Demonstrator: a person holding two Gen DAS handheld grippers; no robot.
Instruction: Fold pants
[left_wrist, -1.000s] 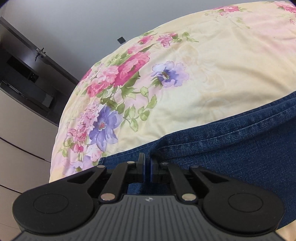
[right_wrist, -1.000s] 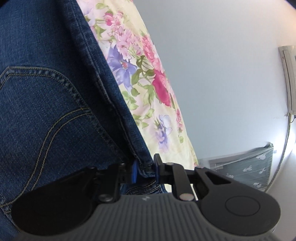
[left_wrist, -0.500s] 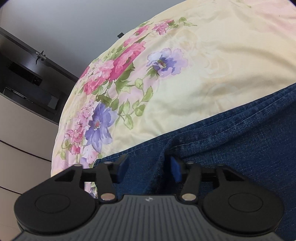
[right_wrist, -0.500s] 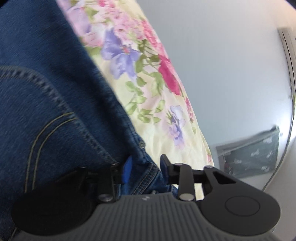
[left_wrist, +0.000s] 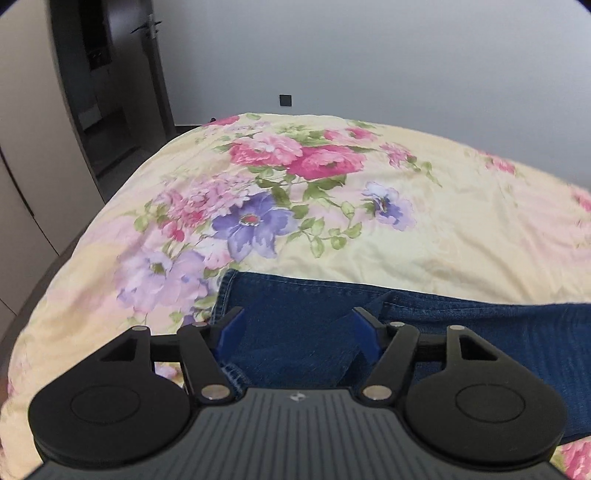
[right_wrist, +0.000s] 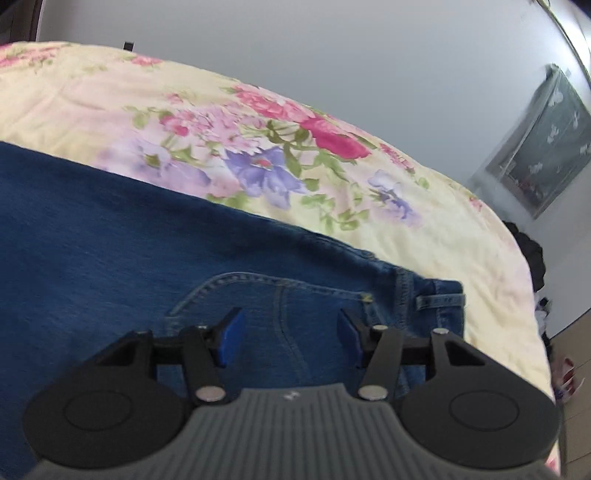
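- One pair of blue denim pants (right_wrist: 155, 236) lies flat on the floral bedspread (left_wrist: 424, 236), its long axis running across both views, roughly side to side in front of the two tools.
- One end, with the hem (left_wrist: 221, 295) of a leg, shows in the left wrist view; the other end, with the back pocket (right_wrist: 280, 306) and a belt loop (right_wrist: 439, 301) at the waistband, shows in the right wrist view.
- Both ends sit just below and ahead of a tool, so each hand is nearest to its own end: left to the leg end, right to the waist end.
- Above the leg end, the left gripper (left_wrist: 297, 328) has its jaws spread wide, denim showing between the blue pads (left_wrist: 231, 328) but no cloth pinched.
- Over the pocket, the right gripper (right_wrist: 288, 336) has its jaws opening, the pads clear of the fabric and holding nothing.
- Judging from this, any further fold would bring one end along the long axis toward the other, which calls for a fresh grip first.
- Beyond the bed stand a plain wall and a dark doorway (left_wrist: 110, 92).
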